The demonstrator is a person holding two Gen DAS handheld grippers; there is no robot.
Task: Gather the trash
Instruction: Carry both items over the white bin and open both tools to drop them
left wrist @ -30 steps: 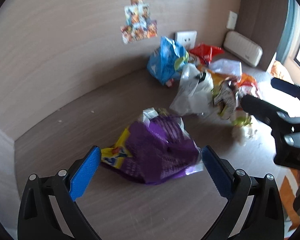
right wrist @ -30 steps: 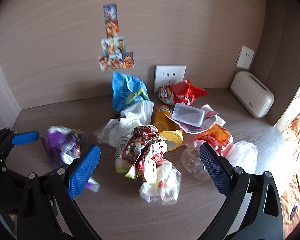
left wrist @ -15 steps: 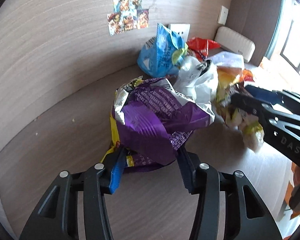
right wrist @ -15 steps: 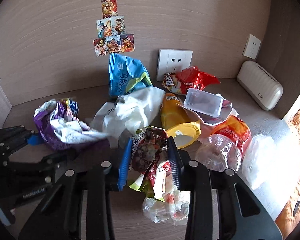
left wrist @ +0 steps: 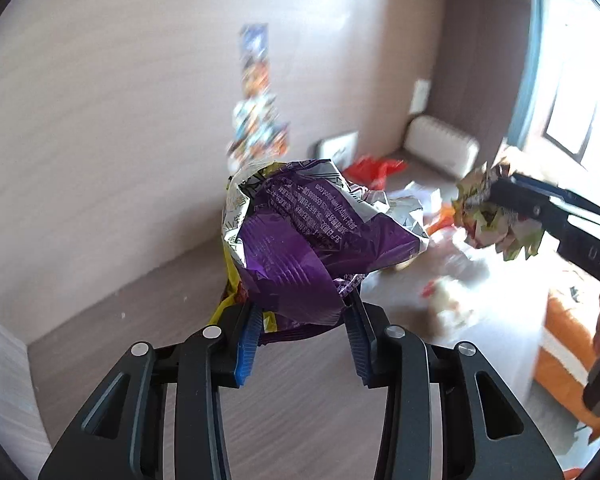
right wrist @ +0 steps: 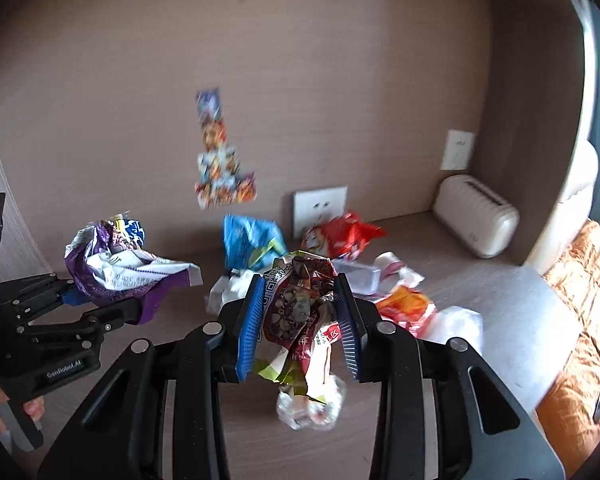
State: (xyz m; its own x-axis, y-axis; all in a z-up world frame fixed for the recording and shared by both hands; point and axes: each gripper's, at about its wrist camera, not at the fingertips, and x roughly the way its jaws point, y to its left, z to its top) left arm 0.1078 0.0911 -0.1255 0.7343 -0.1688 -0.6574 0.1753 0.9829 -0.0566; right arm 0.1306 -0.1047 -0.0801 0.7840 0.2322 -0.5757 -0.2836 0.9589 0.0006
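Both wrappers now off the desk [right wrist: 500, 304], purple wrapper [left wrist: 300, 240] between closing left tongs [left wrist: 302, 332], brown wrapper [right wrist: 300, 300] pinched in right tongs [right wrist: 300, 320]

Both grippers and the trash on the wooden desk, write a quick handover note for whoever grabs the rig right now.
Left gripper: jaws closing on the crumpled purple foil snack bag, lifted off the wooden desk.
Right gripper: shut on the crumpled brown-and-red snack wrapper, also lifted.
Done: two pieces picked up.
Left on the desk: blue chip bag, red snack bag, orange wrapper, clear plastic bits. No bin in view.
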